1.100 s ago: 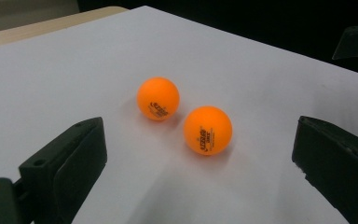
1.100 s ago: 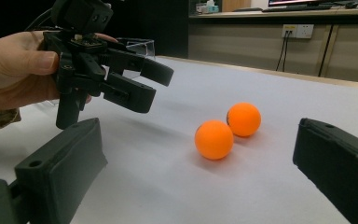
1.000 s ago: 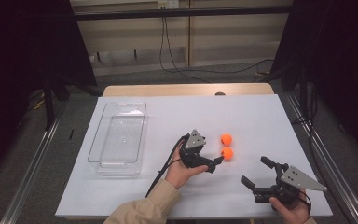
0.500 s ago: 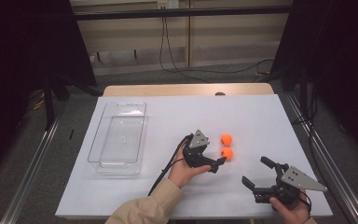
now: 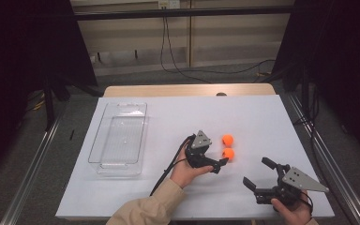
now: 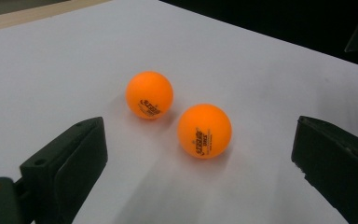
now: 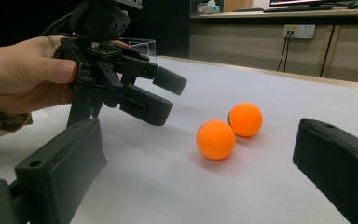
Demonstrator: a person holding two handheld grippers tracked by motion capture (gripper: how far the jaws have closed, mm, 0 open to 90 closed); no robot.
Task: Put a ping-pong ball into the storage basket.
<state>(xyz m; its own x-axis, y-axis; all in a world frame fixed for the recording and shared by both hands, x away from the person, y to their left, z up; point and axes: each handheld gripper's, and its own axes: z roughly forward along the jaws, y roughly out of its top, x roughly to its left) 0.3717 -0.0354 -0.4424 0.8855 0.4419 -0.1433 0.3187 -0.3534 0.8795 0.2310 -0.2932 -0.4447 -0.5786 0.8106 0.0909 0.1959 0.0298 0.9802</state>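
Two orange balls are lying just beside each other on the white tabletop (image 5: 262,117). The nearer ball (image 5: 228,154) is being approached by the left gripper (image 5: 219,165), whose jaws are being held wide apart, the ball sitting just ahead between them. The right gripper (image 5: 258,175), also being held open, is hanging well apart, nearer the person.

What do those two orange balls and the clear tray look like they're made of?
The orange balls look like thin matte plastic, probably table tennis balls: even colour, soft sheen, printed black logos. The tray seems clear, glossy hard plastic: the white table shows through it, and its rim catches light.
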